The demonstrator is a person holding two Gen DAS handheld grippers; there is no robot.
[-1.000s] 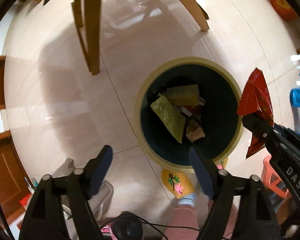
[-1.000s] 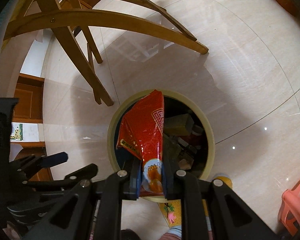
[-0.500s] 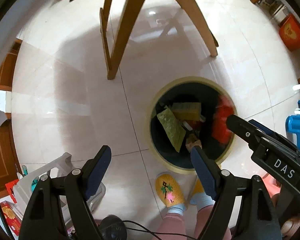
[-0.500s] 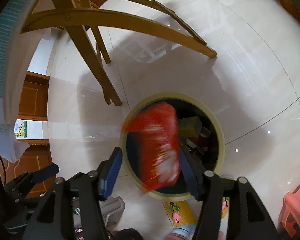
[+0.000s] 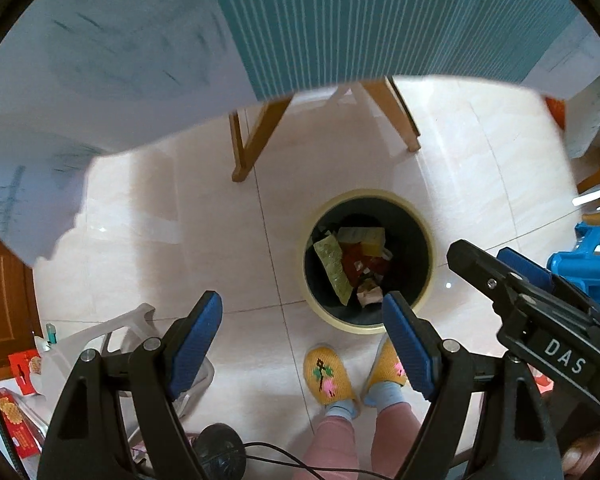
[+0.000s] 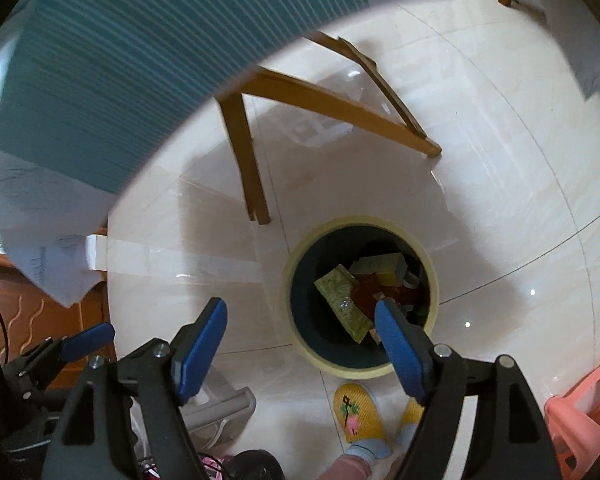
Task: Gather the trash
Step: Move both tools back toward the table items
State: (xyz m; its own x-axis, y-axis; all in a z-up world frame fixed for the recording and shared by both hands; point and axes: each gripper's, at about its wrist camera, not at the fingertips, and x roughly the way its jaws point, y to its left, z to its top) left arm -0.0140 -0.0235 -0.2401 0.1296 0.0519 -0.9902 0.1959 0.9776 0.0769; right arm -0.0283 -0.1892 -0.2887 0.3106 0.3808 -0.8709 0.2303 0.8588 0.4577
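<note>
Both grippers — left gripper (image 5: 302,334) fingers apart, right gripper (image 6: 300,340) fingers opening, empty — could snag the tablecloth (image 5: 100,60) overhead (it hangs low) above the bin (image 5: 430,240).

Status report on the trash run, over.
Left gripper open, empty. Right gripper opening, nothing between its fingers. Red wrapper lies in trash bin. Nothing obstructing.

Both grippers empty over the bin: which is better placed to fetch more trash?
Probably left. The left gripper is open and empty, with red packets on the floor at its side. The right gripper, jaws opening with nothing between them, points at the bin.
</note>
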